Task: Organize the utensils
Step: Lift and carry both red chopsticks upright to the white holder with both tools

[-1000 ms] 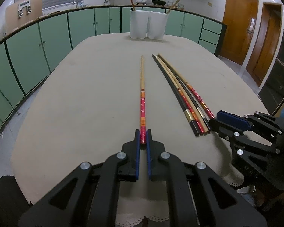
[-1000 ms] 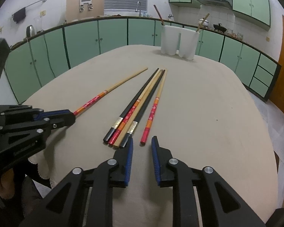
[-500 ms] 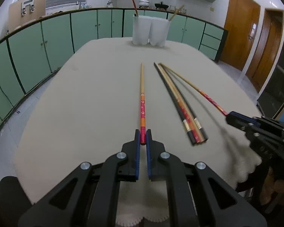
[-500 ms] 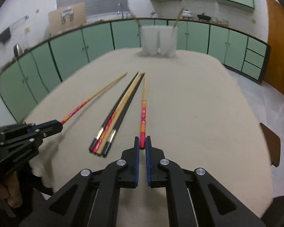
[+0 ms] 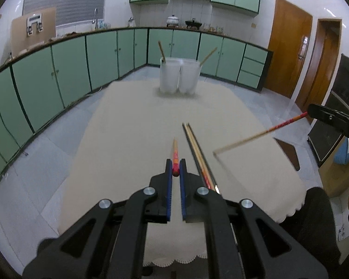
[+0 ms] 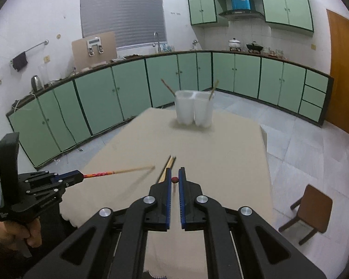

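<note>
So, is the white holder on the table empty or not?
Not empty. The white holder has two compartments, and one chopstick stands tilted in each, the other chopstick on the right.

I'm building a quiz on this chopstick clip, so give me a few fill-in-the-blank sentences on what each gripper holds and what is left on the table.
1. The left gripper is shut on the red end of one ____.
2. The right gripper likewise holds ____ chopstick, lifted off the table.
3. The white holder at the far end of the table has ____ compartments, with a stick leaning out of each.
4. The chopsticks still lying on the table lie in a bundle to the ____ of the left gripper in its own view.

Missing words: chopstick; one; two; right
</note>
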